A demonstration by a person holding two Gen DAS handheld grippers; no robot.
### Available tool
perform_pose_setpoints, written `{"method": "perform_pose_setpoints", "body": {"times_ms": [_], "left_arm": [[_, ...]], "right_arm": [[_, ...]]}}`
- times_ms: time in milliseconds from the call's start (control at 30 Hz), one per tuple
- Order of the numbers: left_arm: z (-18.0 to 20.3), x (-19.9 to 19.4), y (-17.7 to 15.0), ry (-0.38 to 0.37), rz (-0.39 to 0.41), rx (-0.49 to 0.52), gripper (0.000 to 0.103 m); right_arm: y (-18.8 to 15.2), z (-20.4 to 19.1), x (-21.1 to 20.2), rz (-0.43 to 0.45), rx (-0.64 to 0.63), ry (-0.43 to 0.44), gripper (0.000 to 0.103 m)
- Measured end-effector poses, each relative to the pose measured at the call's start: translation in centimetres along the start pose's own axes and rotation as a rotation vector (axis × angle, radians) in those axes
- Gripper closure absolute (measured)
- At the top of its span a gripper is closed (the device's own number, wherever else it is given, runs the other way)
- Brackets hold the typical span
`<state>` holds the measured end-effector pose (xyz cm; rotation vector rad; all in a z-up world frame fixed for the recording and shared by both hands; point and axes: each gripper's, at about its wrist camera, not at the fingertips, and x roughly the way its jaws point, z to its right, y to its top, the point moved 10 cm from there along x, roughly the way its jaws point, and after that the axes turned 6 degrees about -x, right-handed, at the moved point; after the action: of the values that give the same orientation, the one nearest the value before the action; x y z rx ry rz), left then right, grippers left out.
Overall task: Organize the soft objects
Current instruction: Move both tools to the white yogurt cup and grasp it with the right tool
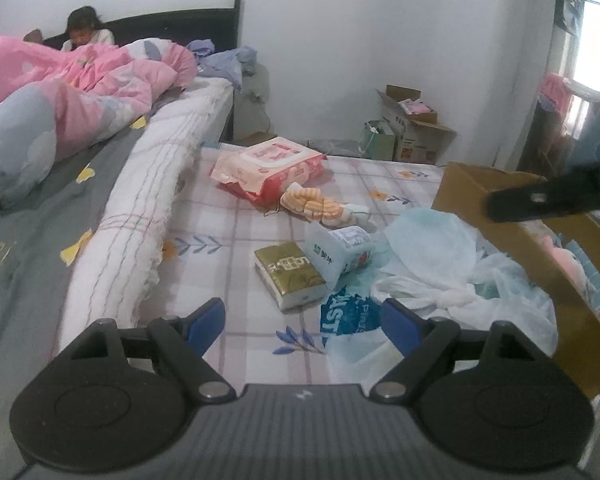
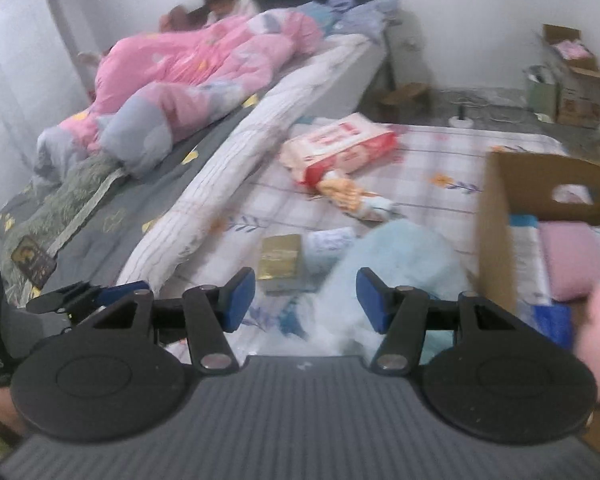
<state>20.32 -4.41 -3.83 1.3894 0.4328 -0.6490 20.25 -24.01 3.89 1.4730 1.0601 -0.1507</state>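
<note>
On the checked floor mat lie a gold tissue pack, a white-and-blue tissue pack, an orange striped cloth bundle and a pink wipes pack. Crumpled pale blue plastic bags sit beside a cardboard box. My left gripper hovers open just short of the gold pack, nothing between its pads. My right gripper stands open and empty over the pale blue bags, left of the box. The box holds a pink folded cloth and a pink plush.
A bed with a pink quilt runs along the left, a rolled white blanket on its edge. A person sits at its head. More cartons stand by the far wall.
</note>
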Motion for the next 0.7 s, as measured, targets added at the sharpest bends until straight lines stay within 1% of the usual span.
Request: {"method": "perform_pose_setpoints", "body": {"times_ms": [100,133,167,233,300,367,433,533,567,600,633,700], "left_arm": [[0.5,1.8,0.8,-0.007,0.018,0.02,0.024],[0.7,2.5,1.2,-0.012,0.017,0.023,0.029],[1.0,3.2,1.5,-0.024,0.021,0.025,0.034],[1.7,4.7,2.1,-0.05,0.023,0.031,0.039],[2.3,6.2,2.5,-0.073,0.022,0.033,0.042],[2.8,8.0,2.8,-0.094,0.006,0.029,0.049],[3.0,9.7,2.9,-0.114,-0.018,0.002,0.054],[3.0,11.7,2.7,-0.139,-0.056,-0.037,0.062],[3.0,12.2,2.7,-0.142,-0.068,-0.043,0.064],[3.0,12.7,2.6,-0.145,-0.077,-0.047,0.065],[3.0,13.2,2.5,-0.148,-0.087,-0.052,0.067],[3.1,13.8,2.4,-0.154,-0.1,-0.063,0.067]], "right_arm": [[1.4,-0.8,3.0,-0.04,-0.044,0.004,0.047],[2.0,-1.0,4.3,-0.056,-0.058,0.005,0.047],[2.6,-1.0,5.5,-0.076,-0.068,0.006,0.047],[3.5,-0.7,8.2,-0.126,-0.084,0.004,0.047],[4.0,0.0,10.8,-0.182,-0.096,-0.003,0.047],[4.1,0.9,13.5,-0.246,-0.114,-0.007,0.047],[4.1,1.7,16.0,-0.31,-0.114,-0.01,0.047],[3.5,2.8,18.5,-0.378,-0.107,-0.016,0.047],[3.2,3.1,19.2,-0.397,-0.109,-0.016,0.046],[3.0,3.5,19.8,-0.413,-0.104,-0.016,0.041],[3.0,3.8,20.2,-0.416,-0.088,-0.004,0.038],[2.9,4.1,20.8,-0.433,-0.08,0.009,0.038]]}}
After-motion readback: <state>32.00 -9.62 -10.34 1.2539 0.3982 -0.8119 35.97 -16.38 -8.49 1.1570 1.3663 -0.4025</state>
